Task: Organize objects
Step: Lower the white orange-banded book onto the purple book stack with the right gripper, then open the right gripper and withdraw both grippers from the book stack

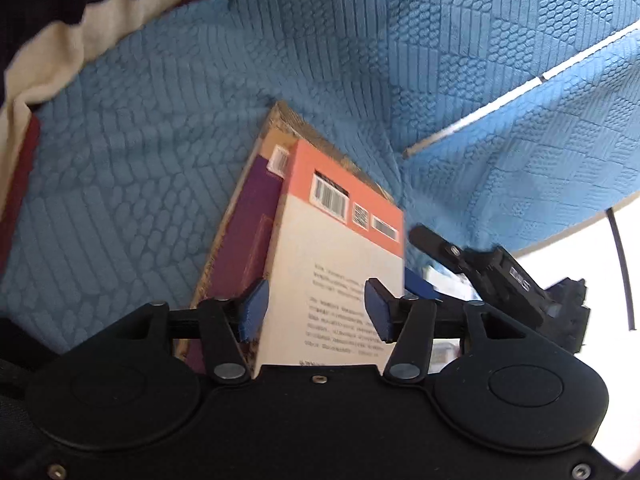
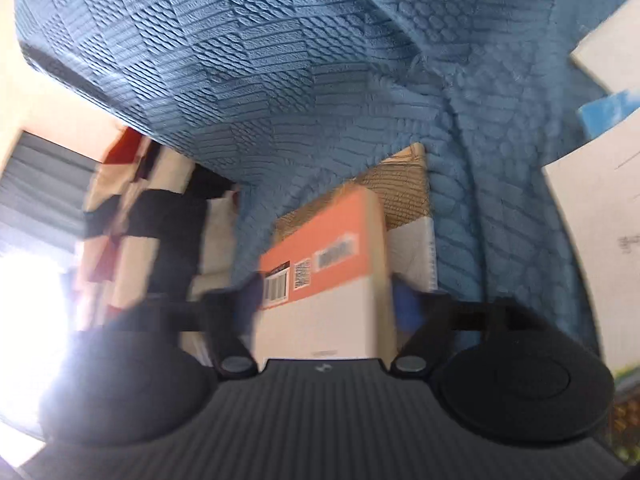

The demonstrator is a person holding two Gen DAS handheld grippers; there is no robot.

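A book with a white and orange back cover [image 1: 340,256] lies on top of a larger purple and tan book [image 1: 244,240] on a blue textured sofa. My left gripper [image 1: 316,308] is open, its blue pads on either side of the white-orange book. My right gripper [image 2: 328,300] also straddles this book [image 2: 328,280], its jaws apart at the book's sides; the view is blurred. The right gripper [image 1: 500,276] shows in the left wrist view at the book's right side.
The blue sofa seat [image 1: 160,140] and backrest [image 1: 540,152] surround the books. A striped dark and cream cloth [image 1: 80,20] lies at the upper left. Patterned fabric [image 2: 136,220] is left of the books. White books or papers [image 2: 600,240] are at the right.
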